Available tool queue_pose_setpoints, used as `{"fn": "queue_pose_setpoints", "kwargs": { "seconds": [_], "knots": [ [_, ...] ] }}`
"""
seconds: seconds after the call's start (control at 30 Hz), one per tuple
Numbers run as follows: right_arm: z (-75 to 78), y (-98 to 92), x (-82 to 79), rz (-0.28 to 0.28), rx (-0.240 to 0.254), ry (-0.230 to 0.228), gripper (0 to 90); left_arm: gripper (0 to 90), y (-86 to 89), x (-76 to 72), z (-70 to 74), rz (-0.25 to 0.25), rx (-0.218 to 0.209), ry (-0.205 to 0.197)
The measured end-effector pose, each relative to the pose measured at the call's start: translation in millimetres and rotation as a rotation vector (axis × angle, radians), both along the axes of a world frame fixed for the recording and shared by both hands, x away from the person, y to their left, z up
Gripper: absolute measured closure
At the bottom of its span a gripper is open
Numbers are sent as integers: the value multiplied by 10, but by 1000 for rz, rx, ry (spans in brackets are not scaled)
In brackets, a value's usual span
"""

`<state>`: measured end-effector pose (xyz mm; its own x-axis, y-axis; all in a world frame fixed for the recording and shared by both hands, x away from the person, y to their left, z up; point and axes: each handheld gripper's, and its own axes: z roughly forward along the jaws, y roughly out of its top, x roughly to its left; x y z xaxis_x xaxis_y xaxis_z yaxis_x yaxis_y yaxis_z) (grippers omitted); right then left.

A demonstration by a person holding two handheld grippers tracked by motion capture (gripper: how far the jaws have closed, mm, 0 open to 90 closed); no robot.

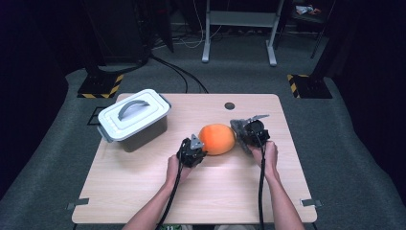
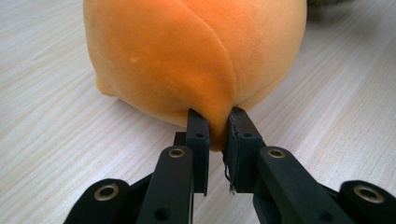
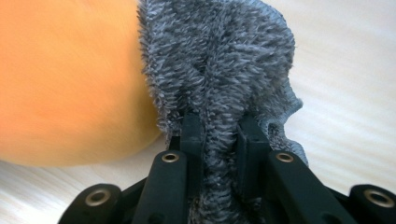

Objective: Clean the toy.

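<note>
On the light wood table point(image 1: 143, 191) the left gripper point(image 1: 193, 152) pinches a fold of the orange plush point(image 1: 218, 139) lying mid-table, and the right gripper point(image 1: 253, 133) is clamped on the grey fuzzy cloth point(image 1: 238, 127) touching its other side. Further back sits a lidded white bin point(image 1: 134, 117), then grey carpet point(image 1: 344, 158), black stands with hazard-striped bases point(image 1: 100, 86), dark room; no writing is legible.

A lab or recording studio, by the look of it — a lone wooden table point(image 1: 143, 191) stands on grey carpet point(image 1: 43, 158) in a dark room; black stands on yellow-and-black striped bases point(image 1: 100, 86) flank it; cables point(image 1: 179, 72) trail across the floor; a grey metal frame point(image 1: 239, 28) stands behind.
</note>
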<state>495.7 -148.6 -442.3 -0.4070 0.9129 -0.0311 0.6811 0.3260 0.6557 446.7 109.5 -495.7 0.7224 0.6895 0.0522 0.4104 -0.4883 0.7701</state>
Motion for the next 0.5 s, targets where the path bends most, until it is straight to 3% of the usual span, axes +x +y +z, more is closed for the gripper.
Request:
{"fn": "queue_pose_setpoints", "kwargs": {
  "seconds": [0.13,0.23,0.4,0.5],
  "knots": [
    [281,51,-105,35,22,-63,760,807,2,1,-2,1,-2,0],
    [401,167,-165,83,38,-79,760,806,4,-1,-1,2,-2,0],
    [279,373,-124,140,9,-36,760,801,1,-2,0,3,-7,-4],
    [186,417,-89,130,-1,-19,761,789,-3,-11,5,9,-18,-4]
  ]
}}
